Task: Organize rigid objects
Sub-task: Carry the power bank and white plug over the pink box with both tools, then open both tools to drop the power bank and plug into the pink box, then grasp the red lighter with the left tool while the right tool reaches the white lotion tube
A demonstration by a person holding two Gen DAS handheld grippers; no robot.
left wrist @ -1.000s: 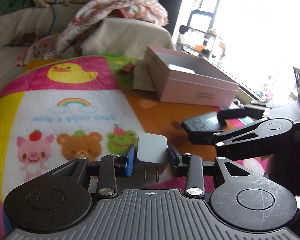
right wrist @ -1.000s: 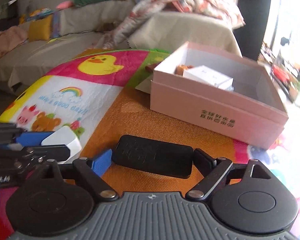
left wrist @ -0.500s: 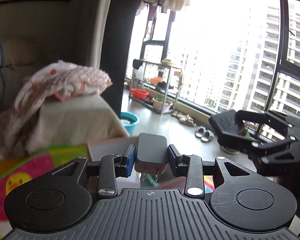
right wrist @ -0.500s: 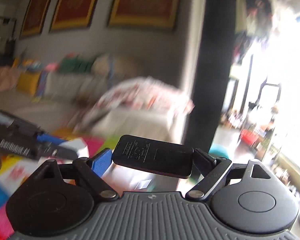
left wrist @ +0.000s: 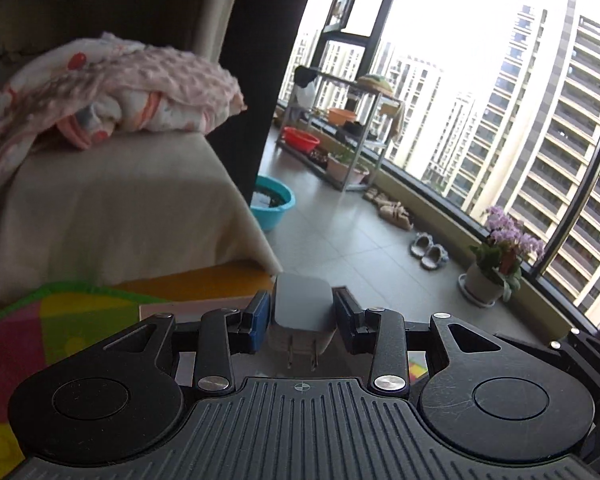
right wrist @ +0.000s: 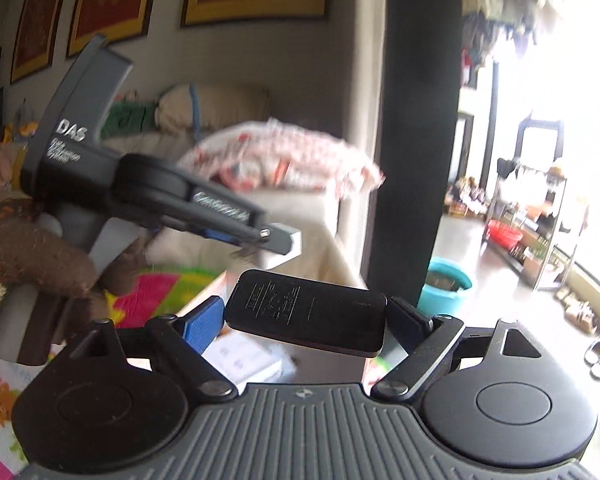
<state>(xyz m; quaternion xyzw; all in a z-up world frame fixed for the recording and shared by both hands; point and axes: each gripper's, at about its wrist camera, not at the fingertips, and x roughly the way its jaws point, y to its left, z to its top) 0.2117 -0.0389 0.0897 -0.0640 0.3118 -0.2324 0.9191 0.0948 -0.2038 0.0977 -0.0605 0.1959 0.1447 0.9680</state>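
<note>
My left gripper (left wrist: 302,316) is shut on a white plug adapter (left wrist: 302,308), prongs pointing back at the camera, held up in the air. My right gripper (right wrist: 306,320) is shut on a flat black power bank (right wrist: 306,312), also raised. In the right wrist view the left gripper (right wrist: 260,236) shows at upper left with the white adapter (right wrist: 294,242) in it. The pink box (left wrist: 188,306) shows only as a rim strip behind the left fingers; in the right wrist view the box (right wrist: 208,300) lies below the fingers with a white box (right wrist: 244,356) inside.
The colourful cartoon mat (left wrist: 40,332) lies below. A covered sofa arm (left wrist: 112,208) with a pink blanket (left wrist: 112,84) stands behind it. Beyond are a teal basin (left wrist: 272,202), a shelf rack (left wrist: 340,120), a flower pot (left wrist: 496,264) and the window.
Both grippers have lifted from the mat and tilted up with their objects still held. The views have swung from the mat and pink box toward the sofa and window.
</note>
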